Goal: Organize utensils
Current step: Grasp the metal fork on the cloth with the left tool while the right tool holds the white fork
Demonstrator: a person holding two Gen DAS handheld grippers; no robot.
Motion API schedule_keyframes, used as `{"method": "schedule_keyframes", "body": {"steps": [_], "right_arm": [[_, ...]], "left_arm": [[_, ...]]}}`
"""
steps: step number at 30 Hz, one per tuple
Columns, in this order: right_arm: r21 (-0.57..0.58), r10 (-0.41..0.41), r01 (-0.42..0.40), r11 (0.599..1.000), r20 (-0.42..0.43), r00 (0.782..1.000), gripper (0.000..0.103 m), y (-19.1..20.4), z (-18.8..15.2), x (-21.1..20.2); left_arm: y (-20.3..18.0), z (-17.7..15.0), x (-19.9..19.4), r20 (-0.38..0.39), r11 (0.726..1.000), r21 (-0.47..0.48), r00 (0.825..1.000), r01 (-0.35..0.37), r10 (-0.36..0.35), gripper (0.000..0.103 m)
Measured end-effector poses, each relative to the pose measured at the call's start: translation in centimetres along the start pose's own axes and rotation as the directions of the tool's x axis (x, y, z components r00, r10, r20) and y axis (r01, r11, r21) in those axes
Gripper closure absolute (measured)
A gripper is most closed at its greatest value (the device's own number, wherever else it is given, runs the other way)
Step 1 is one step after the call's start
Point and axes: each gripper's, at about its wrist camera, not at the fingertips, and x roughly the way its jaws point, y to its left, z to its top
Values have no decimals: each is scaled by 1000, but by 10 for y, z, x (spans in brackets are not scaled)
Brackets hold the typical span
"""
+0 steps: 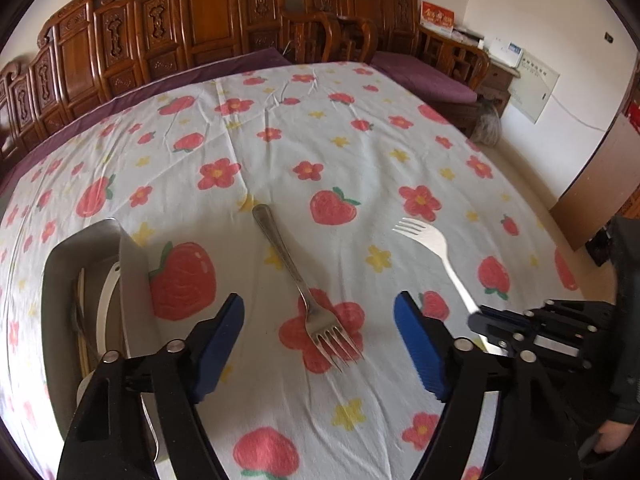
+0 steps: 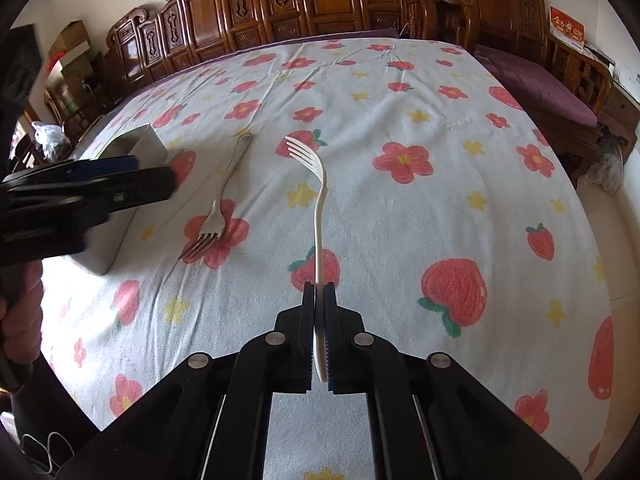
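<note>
A metal fork (image 1: 300,284) lies on the flowered tablecloth, tines toward me, between the open jaws of my left gripper (image 1: 320,344); it also shows in the right wrist view (image 2: 218,204). My right gripper (image 2: 319,292) is shut on the handle of a white plastic fork (image 2: 316,184), held with its tines pointing away. The white fork (image 1: 432,252) and the right gripper (image 1: 492,326) show at the right of the left wrist view. A metal utensil box (image 1: 132,264) stands at the left and holds several utensils. The left gripper (image 2: 132,172) hangs in front of the box (image 2: 140,140).
The table is covered with a white cloth with red flowers and strawberries (image 1: 332,140). Carved wooden chairs (image 1: 200,28) line the far side. A purple-cushioned bench (image 2: 540,88) stands at the right, with the floor beyond the table's right edge.
</note>
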Motion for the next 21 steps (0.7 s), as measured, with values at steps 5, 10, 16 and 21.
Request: {"method": "schedule_keyframes", "body": {"steps": [5, 10, 16, 21], "right_arm": [[-16, -11, 11, 1000, 6, 1000, 98, -2, 2, -3], [-35, -38, 38, 999, 2, 999, 98, -2, 0, 0], [-38, -48, 48, 998, 2, 999, 98, -7, 0, 1], [-11, -49, 49, 999, 2, 999, 98, -16, 1, 0]], "left_arm": [[4, 2, 31, -58, 1000, -7, 998, -22, 21, 53], [10, 1, 59, -103, 997, -12, 992, -72, 70, 62], [9, 3, 72, -128, 997, -17, 989, -77, 74, 68], [8, 6, 73, -123, 996, -38, 989, -82, 77, 84]]}}
